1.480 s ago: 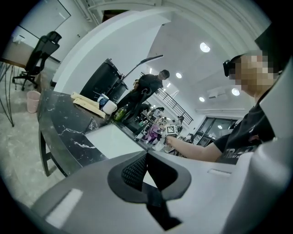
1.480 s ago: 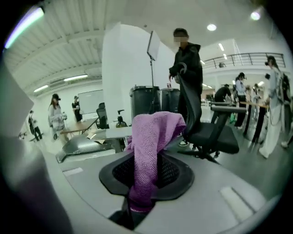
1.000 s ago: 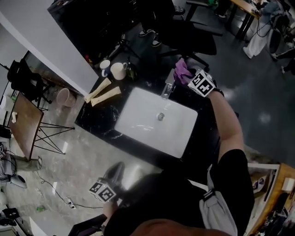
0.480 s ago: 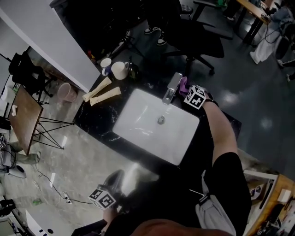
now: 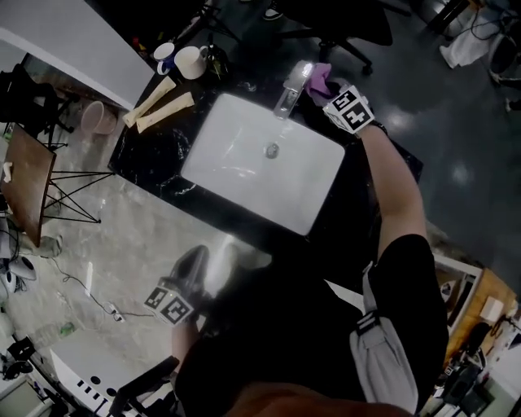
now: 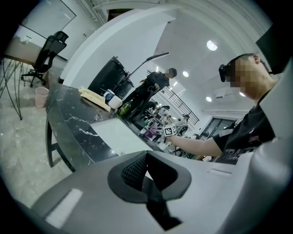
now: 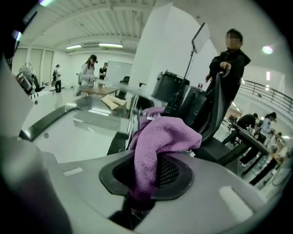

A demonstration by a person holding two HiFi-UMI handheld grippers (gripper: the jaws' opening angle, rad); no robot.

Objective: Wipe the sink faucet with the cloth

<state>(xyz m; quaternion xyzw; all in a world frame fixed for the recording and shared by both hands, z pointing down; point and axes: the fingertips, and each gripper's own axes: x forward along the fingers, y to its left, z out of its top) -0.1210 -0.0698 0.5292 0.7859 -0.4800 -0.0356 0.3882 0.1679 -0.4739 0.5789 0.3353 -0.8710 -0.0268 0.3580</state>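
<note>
The chrome faucet (image 5: 291, 88) stands at the far rim of the white sink (image 5: 236, 155). My right gripper (image 5: 328, 91) is shut on a purple cloth (image 5: 319, 78) and holds it against the faucet's right side. In the right gripper view the cloth (image 7: 160, 137) bunches out of the right gripper (image 7: 146, 178), with the faucet (image 7: 132, 114) just behind its left edge. My left gripper (image 5: 195, 262) hangs shut and empty in front of the counter, far from the sink. In the left gripper view the left gripper (image 6: 147, 173) has its jaws closed together.
Two mugs (image 5: 187, 59) and two tan packets (image 5: 159, 102) sit on the black marble counter (image 5: 155, 155) left of the sink. A black office chair (image 5: 342, 20) stands behind the counter. A person in black (image 7: 229, 68) stands beyond the faucet. A pink bin (image 5: 96, 118) is on the floor.
My right gripper has come down with the cloth from above and behind the faucet to alongside it. The left gripper has stayed where it was.
</note>
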